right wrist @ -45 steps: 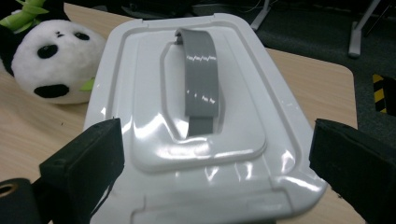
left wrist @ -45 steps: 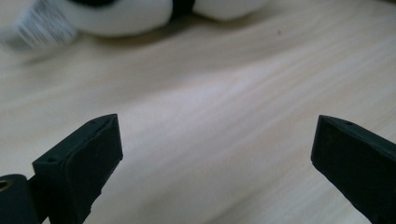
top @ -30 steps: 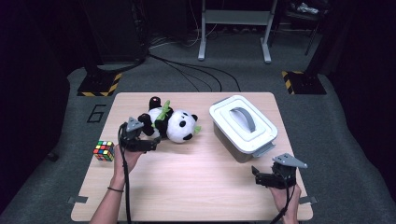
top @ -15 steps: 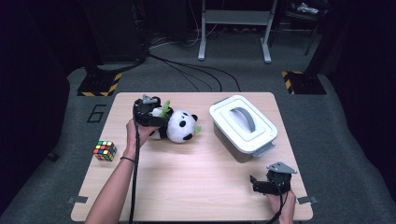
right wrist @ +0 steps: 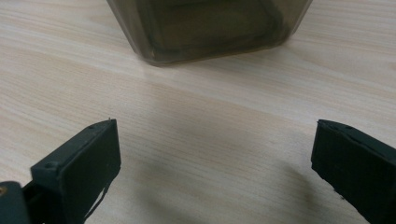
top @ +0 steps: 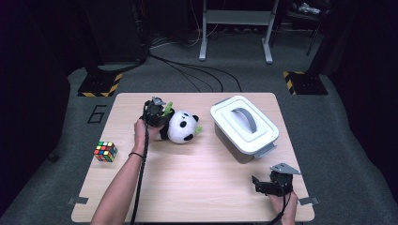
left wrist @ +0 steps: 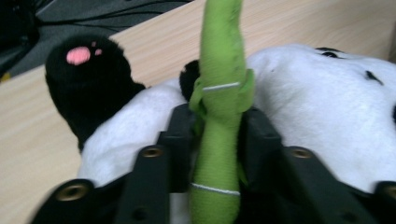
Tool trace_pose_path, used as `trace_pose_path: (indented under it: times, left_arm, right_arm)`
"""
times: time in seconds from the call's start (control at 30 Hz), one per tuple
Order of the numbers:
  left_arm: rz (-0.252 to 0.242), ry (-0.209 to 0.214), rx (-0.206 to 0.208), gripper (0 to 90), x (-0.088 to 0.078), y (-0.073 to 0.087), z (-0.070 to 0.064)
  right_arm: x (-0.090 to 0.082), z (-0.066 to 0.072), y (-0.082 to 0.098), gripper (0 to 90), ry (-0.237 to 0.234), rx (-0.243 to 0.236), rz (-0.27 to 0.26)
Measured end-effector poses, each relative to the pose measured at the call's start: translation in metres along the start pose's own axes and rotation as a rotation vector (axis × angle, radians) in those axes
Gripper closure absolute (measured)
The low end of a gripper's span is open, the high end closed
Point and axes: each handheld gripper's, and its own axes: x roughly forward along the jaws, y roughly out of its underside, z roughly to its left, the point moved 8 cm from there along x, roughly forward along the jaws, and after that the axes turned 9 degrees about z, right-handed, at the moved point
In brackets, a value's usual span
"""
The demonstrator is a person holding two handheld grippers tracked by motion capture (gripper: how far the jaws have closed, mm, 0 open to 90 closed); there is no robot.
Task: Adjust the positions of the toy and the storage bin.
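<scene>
A cube (top: 105,152) lies untouched near the desk's (top: 197,187) left edge. Beside it, at the back of the desk, the left tongs (left wrist: 217,135) have just been closing and now clamp a green bamboo stalk (left wrist: 219,84) stitched to a panda (top: 180,126), which lies on its side; the stalk likely serves as a thin, firm handle for lifting the soft toy. Right of the panda stands a lidded box (top: 244,126), perhaps its destination. At the front right corner, the right tongs (right wrist: 212,172) rest low over bare wood, jaws wide apart, facing the box as if waiting to deal with its lid.
</scene>
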Motion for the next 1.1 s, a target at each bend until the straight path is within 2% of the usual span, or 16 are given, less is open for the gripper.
trace_pose_path:
  times: [0.13,0.23,0.37,0.5,0.67,0.93,1.1]
  left_arm:
    - [-0.018,-0.010,-0.009,75.7,-0.005,0.000,-0.001]
    - [-0.052,0.011,-0.028,76.3,-0.013,0.001,0.000]
    - [-0.079,0.030,-0.042,76.3,-0.028,0.010,0.001]
    - [-0.109,0.048,-0.050,76.2,-0.049,0.022,-0.001]
    - [-0.158,0.060,-0.037,76.0,-0.080,0.042,-0.008]
    - [-0.184,0.099,0.026,75.9,-0.108,0.084,-0.028]
    - [-0.189,0.151,0.086,75.8,-0.119,0.110,-0.032]
  right_arm:
    - [0.000,0.000,0.000,1.7,0.009,0.000,0.005]
    - [0.000,0.000,0.000,2.0,0.008,-0.001,0.000]
    - [0.000,0.000,0.000,2.0,0.008,0.006,0.001]
    - [0.001,0.000,0.001,2.4,0.011,-0.009,0.013]
    - [0.002,0.000,0.001,2.5,0.013,-0.011,0.019]
    - [0.003,0.001,0.001,2.5,0.021,-0.016,0.030]
    - [0.003,0.001,0.001,2.5,0.024,-0.025,0.033]
